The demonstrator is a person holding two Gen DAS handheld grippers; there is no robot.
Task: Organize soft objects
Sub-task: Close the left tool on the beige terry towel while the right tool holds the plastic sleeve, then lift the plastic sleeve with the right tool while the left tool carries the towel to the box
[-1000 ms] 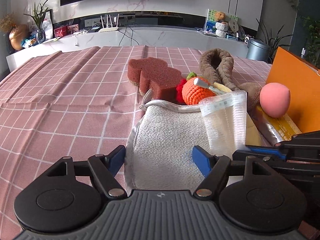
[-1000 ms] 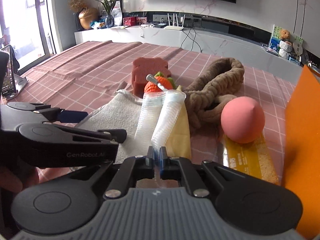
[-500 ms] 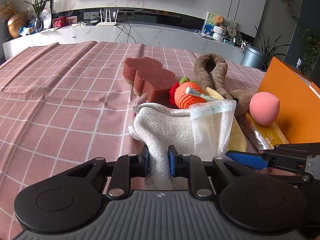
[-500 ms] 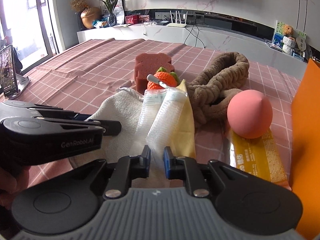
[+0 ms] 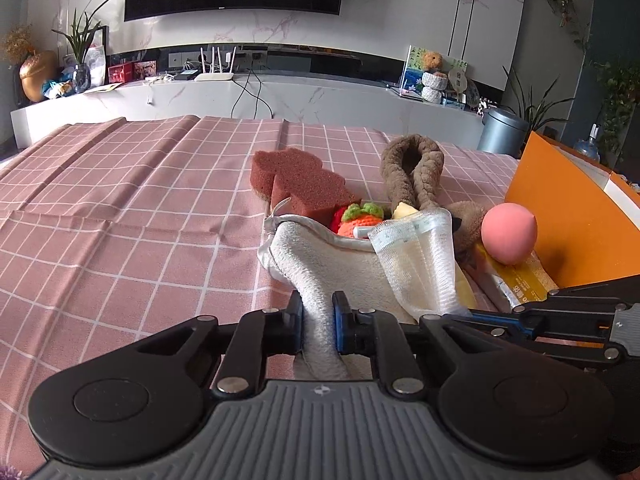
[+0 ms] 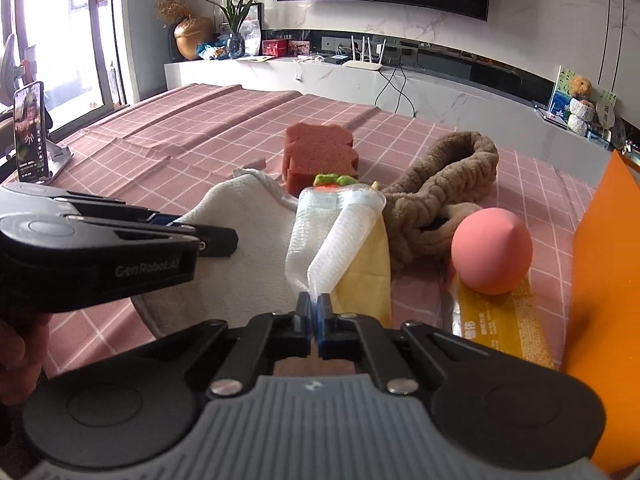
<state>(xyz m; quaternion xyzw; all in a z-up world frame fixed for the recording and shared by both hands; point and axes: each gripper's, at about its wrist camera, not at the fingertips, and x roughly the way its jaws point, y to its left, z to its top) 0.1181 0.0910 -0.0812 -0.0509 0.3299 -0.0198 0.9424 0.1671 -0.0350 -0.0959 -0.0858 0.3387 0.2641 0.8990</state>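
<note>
My left gripper (image 5: 317, 322) is shut on the near edge of a white towel (image 5: 320, 264), bunching it between the blue pads; the towel also shows in the right wrist view (image 6: 248, 240). My right gripper (image 6: 316, 320) is shut on the corner of a white mesh packet (image 6: 332, 232) lying on the towel; the packet also shows in the left wrist view (image 5: 420, 256). Behind lie a red-brown sponge (image 5: 296, 180), a crocheted orange toy (image 5: 360, 218), a brown braided headband (image 5: 412, 168) and a pink foam ball (image 5: 508, 234).
A yellow cloth (image 6: 368, 272) lies under the packet. A yellow snack wrapper (image 6: 496, 320) lies under the ball. An orange box (image 5: 572, 216) stands at the right. A phone on a stand (image 6: 30, 136) is at the far left. The pink checked tablecloth (image 5: 120, 200) stretches left.
My left gripper went from open around the towel to shut on it and lifted its edge. My right gripper opened briefly, then shut again on the mesh packet's corner.
</note>
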